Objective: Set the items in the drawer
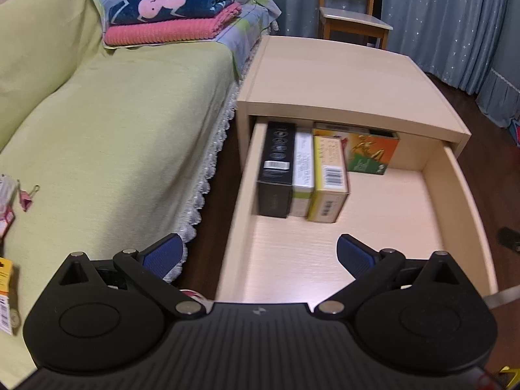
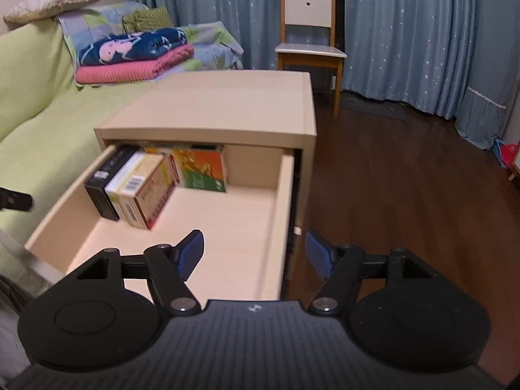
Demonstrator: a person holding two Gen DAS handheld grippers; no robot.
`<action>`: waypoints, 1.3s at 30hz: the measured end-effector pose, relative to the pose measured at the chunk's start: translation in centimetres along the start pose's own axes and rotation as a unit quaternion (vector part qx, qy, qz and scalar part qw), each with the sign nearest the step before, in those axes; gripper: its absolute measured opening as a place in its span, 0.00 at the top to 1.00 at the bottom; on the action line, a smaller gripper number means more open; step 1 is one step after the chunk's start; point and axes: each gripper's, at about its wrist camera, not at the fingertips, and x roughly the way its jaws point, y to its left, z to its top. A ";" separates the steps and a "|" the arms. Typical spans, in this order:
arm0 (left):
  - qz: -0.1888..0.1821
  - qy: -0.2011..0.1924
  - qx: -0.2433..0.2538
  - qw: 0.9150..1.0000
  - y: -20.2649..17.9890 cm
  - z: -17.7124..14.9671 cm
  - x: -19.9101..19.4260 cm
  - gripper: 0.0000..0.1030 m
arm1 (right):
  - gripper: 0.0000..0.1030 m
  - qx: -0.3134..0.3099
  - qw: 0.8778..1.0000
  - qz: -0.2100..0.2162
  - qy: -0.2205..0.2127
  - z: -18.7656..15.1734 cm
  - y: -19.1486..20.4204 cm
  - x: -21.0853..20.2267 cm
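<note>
Barcodes show on the boxes in the drawer, but no text is legible.

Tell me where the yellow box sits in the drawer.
In the left wrist view, the yellow box stands in the drawer's back-left area, right of the white box and black box.

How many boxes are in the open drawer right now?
4. A black box, a white box and a yellow barcoded box stand side by side at the pale wooden drawer's left; an orange-green box sits behind. More may hide under the cabinet top.
</note>
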 end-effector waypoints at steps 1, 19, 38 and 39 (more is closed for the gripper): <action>0.000 -0.003 0.002 1.000 0.7 -0.3 -0.3 0.02 | 0.36 0.000 1.000 0.000 0.005 -0.2 -0.4 -0.3; -0.062 0.055 0.092 0.992 5.9 -5.0 1.6 0.20 | 0.50 -0.089 0.988 0.072 0.103 -5.0 -3.1 -1.0; -0.097 0.064 0.099 0.988 4.3 -5.8 3.3 0.32 | 0.58 -0.089 0.987 0.075 0.107 -5.0 -2.5 -0.1; -0.098 0.063 0.099 0.988 4.4 -5.8 3.3 0.32 | 0.58 -0.089 0.987 0.074 0.107 -5.0 -2.5 -0.1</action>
